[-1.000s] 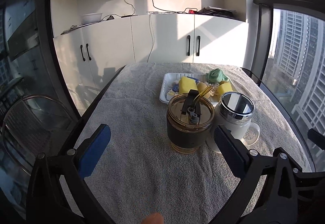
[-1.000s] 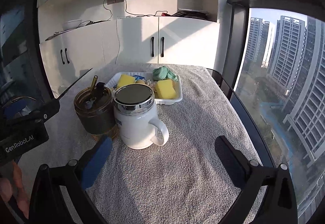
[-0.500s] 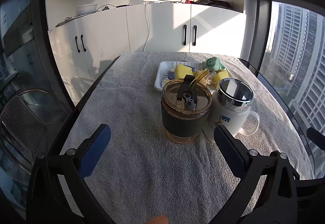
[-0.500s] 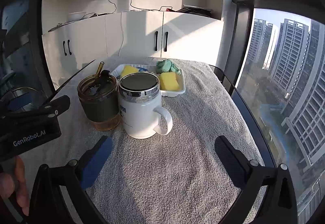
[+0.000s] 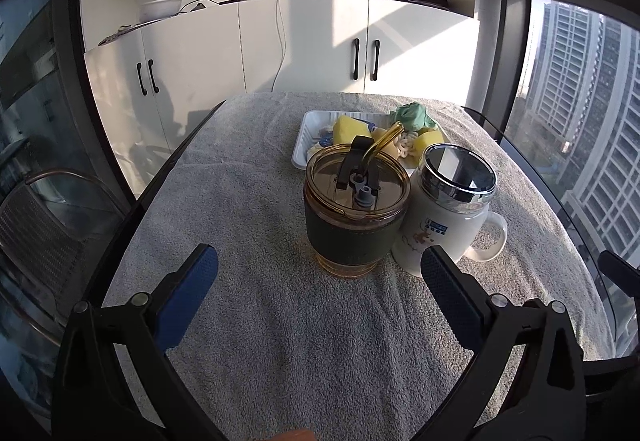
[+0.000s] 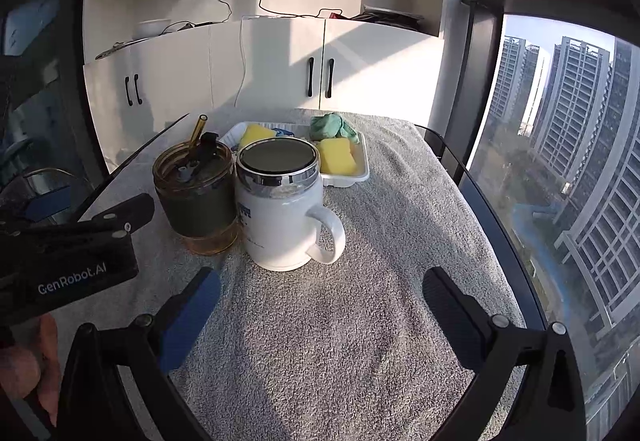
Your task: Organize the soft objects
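Indoors, grey terry towel-covered table [image 5: 248, 209], white cabinets [image 5: 304, 49] far, high-rise windows [image 6: 568, 145] right, both grippers' jaws spread, empty.

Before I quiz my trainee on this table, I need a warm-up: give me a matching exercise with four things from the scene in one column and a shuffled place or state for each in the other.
Things:
1. amber cup
2. white mug
3. green cloth
4. left gripper

Descriptions:
A. crumpled at the tray's far corner
B. open, holding nothing
C. straw poking through its lid
D. shiny metal lid, handle on one side

Pairs: 1-C, 2-D, 3-A, 4-B
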`<state>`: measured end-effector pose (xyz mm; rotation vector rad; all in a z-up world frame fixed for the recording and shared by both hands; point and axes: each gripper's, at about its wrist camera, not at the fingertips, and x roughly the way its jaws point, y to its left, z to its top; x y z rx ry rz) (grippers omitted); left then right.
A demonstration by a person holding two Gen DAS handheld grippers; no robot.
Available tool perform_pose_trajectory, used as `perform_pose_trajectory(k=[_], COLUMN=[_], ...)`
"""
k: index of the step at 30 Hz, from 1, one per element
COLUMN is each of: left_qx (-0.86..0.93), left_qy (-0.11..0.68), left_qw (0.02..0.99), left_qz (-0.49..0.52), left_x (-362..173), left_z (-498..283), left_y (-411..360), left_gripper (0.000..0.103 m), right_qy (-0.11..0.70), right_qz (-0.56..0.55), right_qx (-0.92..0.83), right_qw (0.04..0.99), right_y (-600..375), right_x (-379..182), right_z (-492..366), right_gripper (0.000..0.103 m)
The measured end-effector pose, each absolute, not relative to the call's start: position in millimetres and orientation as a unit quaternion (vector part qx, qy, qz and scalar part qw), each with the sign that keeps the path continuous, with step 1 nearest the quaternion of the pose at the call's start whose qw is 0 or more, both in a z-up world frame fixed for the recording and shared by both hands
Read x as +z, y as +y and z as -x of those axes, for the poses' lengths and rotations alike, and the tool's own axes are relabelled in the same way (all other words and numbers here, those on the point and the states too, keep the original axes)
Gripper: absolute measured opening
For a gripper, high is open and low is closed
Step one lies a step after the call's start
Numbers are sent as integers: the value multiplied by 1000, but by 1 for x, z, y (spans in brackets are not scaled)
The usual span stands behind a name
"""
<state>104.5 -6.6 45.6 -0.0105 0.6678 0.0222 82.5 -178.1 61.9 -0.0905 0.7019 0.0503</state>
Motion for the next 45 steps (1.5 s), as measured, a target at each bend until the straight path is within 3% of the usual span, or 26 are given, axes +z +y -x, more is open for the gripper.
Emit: perform_pose_trajectory(k=[45], left_qx=[14], left_qy=[324], left_qw=[946], left_qz=[6], left_x=[46], left_z=[-106], left_y=[-5], left_gripper=[103], right_qy=[347], right_qz=[37], right_qx=[25], right_qw=[937], right_y=[-172], right_x=[56], right_z=[-86], right_gripper=[103])
